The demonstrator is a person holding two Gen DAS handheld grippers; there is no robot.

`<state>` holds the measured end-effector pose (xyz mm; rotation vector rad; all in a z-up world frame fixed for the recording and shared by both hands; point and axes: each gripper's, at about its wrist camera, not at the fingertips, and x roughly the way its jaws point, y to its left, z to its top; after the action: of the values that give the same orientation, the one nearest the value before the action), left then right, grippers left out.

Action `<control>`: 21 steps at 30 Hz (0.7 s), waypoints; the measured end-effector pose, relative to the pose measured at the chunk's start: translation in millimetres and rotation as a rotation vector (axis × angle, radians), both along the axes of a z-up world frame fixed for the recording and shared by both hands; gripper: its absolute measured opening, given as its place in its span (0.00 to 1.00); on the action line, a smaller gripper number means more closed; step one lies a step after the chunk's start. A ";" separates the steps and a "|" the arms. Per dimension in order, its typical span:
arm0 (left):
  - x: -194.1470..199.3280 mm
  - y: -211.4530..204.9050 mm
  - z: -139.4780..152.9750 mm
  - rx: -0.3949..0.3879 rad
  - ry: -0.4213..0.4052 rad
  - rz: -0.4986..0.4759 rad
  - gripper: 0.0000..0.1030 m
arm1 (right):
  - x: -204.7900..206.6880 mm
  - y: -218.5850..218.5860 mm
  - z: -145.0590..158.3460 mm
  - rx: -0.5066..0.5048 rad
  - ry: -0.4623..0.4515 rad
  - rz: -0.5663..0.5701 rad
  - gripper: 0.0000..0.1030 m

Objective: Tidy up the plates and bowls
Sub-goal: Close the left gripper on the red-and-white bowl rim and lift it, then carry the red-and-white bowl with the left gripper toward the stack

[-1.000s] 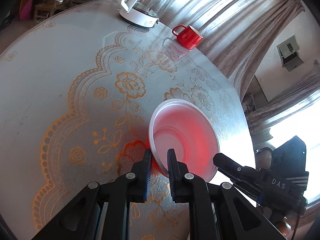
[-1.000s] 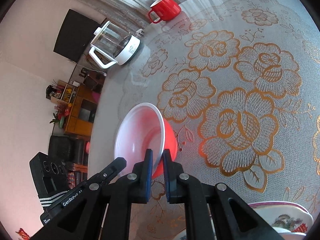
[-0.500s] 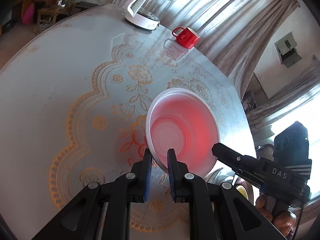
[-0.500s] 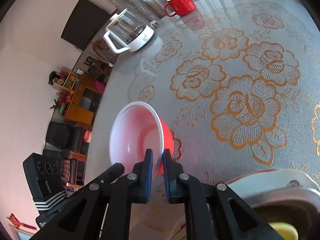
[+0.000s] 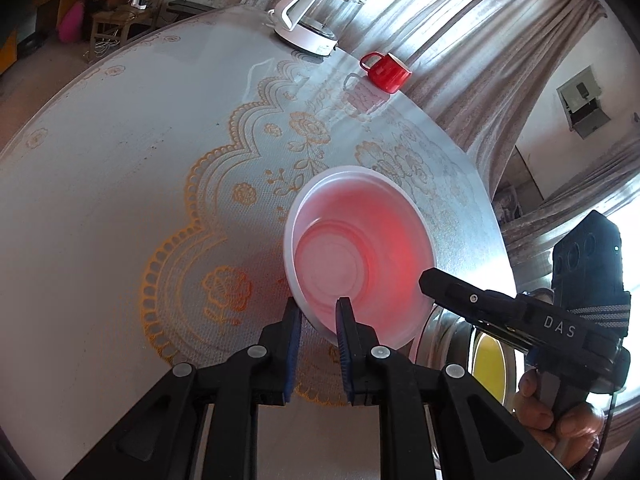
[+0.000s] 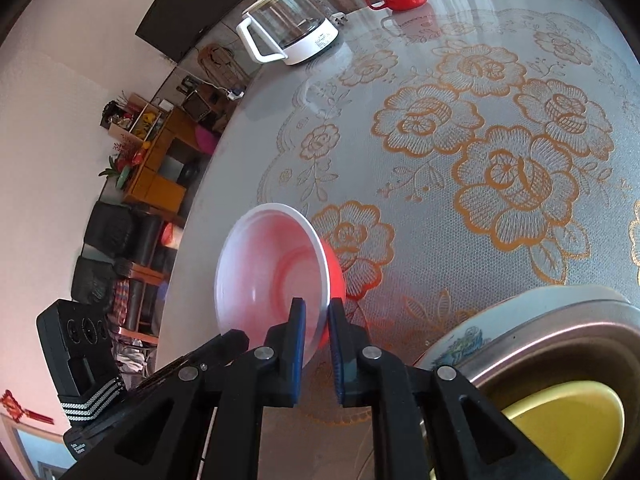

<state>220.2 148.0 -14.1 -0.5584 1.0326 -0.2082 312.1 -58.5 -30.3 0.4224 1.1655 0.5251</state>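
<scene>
Bowl, red outside and white inside, hangs tilted above the lace-patterned table at frame centre, its rim pinched from opposite sides by the left gripper and right gripper. At lower right sits a steel basin holding a yellow dish; a red mug stands at upper centre.

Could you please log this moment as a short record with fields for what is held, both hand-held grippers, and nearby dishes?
held item: red plastic bowl with white inside, lifted over the lace-patterned table
left hand-held gripper: shut on the bowl's rim
right hand-held gripper: shut on the opposite rim
nearby dishes: shiny metal basin holding a yellow dish
far edge: red ceramic mug, glass kettle
</scene>
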 end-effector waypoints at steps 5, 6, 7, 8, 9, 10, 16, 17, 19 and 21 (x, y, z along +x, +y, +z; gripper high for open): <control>-6.1 -0.9 0.0 0.001 -0.011 -0.008 0.16 | -6.1 11.4 2.4 -0.036 -0.016 0.018 0.16; -7.6 -0.8 -0.4 -0.004 -0.011 -0.010 0.16 | -7.2 13.5 2.7 -0.051 -0.022 0.024 0.16; -9.3 0.1 -1.1 -0.006 -0.009 -0.008 0.16 | -7.9 15.0 2.5 -0.064 -0.024 0.026 0.16; -10.7 0.8 -1.5 -0.006 -0.010 -0.004 0.16 | -8.7 16.1 2.8 -0.074 -0.028 0.028 0.16; -12.0 0.7 -2.1 -0.004 -0.012 -0.003 0.16 | -10.2 17.3 2.7 -0.078 -0.031 0.031 0.16; -12.7 0.3 -2.6 -0.001 -0.011 -0.003 0.16 | -11.9 18.2 3.0 -0.082 -0.040 0.038 0.16; -26.9 -2.6 -3.4 0.034 -0.043 -0.004 0.16 | -28.2 22.5 3.5 -0.119 -0.071 0.069 0.16; -32.3 -2.7 -2.3 0.047 -0.059 -0.002 0.16 | -31.8 21.7 4.1 -0.117 -0.078 0.073 0.16; -40.9 -3.6 0.8 0.075 -0.098 0.002 0.16 | -40.7 20.4 5.6 -0.107 -0.092 0.082 0.16; -48.1 -4.7 1.5 0.109 -0.122 0.008 0.16 | -51.0 21.4 6.3 -0.110 -0.114 0.094 0.16</control>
<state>172.1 143.2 -12.5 -0.4454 0.9171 -0.1755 261.1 -37.1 -24.0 0.2407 1.1024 0.5564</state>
